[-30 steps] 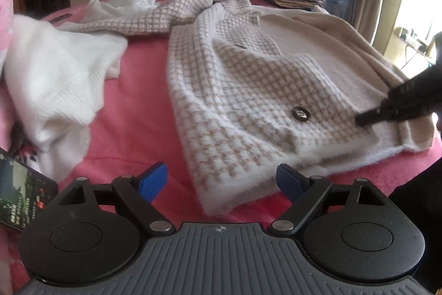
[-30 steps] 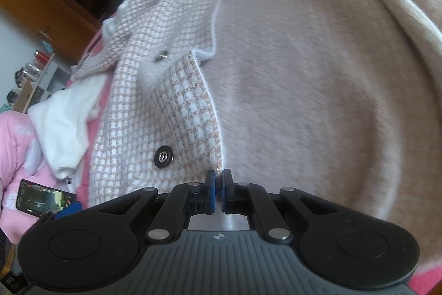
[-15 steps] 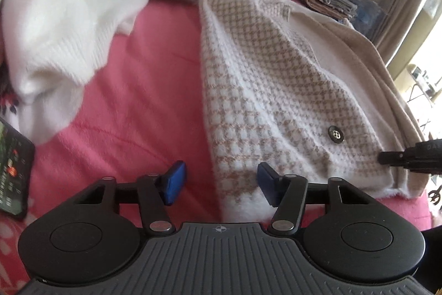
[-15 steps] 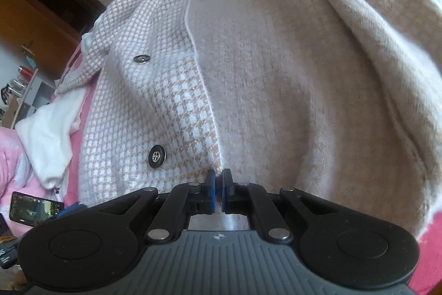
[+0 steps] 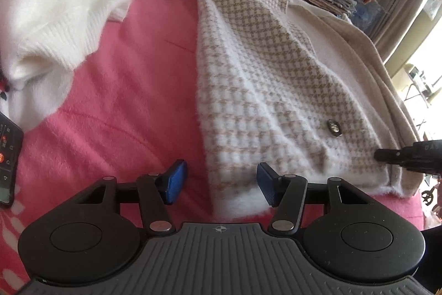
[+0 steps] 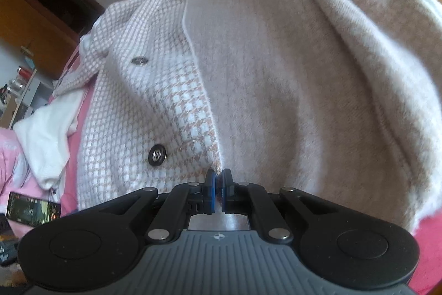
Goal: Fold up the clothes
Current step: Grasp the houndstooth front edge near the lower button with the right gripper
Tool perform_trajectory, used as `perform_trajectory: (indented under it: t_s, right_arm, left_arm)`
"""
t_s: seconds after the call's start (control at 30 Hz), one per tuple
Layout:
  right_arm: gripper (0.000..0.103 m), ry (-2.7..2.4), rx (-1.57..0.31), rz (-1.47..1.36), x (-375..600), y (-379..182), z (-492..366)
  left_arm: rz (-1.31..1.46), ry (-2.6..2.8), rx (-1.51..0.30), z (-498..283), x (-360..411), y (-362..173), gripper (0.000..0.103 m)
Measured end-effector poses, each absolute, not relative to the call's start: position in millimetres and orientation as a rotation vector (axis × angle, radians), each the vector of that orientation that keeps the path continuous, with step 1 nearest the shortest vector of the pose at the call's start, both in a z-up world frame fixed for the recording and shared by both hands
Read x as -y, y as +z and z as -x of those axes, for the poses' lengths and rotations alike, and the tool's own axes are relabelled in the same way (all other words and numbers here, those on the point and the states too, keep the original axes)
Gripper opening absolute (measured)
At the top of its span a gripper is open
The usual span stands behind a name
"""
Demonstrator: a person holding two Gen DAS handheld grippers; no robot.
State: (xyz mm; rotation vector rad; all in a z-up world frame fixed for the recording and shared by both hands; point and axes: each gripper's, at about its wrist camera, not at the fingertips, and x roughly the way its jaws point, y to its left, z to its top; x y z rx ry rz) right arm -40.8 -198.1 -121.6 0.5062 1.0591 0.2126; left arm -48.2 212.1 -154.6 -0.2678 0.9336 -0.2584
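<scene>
The left gripper [image 5: 219, 183] has been brought down to the houndstooth cardigan's [image 5: 265, 79] near hem corner on the pink blanket [image 5: 132, 90]; its jaws, narrowed within the last second, are set half-spread astride the corner, not yet pressed on it. The front edge is kept pinched by the right gripper [image 6: 218, 191], jaws pressed together. A lift for the fold seems prepared. The far sleeve is cut off; what lies under the hem is hidden.

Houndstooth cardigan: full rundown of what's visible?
The houndstooth cardigan is fuzzy beige-and-white knit with dark buttons, lying open on the pink blanket, its plain beige inside showing. One sleeve stretches toward the white sweater. The right gripper pinches its front edge at the hem; the left gripper straddles the hem corner, pads apart.
</scene>
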Motion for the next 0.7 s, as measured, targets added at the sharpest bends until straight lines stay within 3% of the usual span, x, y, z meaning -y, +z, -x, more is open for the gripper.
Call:
perform_trajectory:
  t_s: [0.5,0.67,0.7]
  right_arm:
    - [0.003,0.182,-1.060,-0.515,203,-127,42]
    - [0.003,0.180,-1.064,-0.531,205,-129,40]
    - [0.003,0.185,-1.064,-0.526,205,-128,40]
  left_arm:
    - [0.287,-0.268,-0.936,48,-213,-159,0.054]
    - [0.289,-0.261,-0.933,47,-211,-158,0.032]
    - [0.287,-0.261,-0.929,47,-211,-157,0.022]
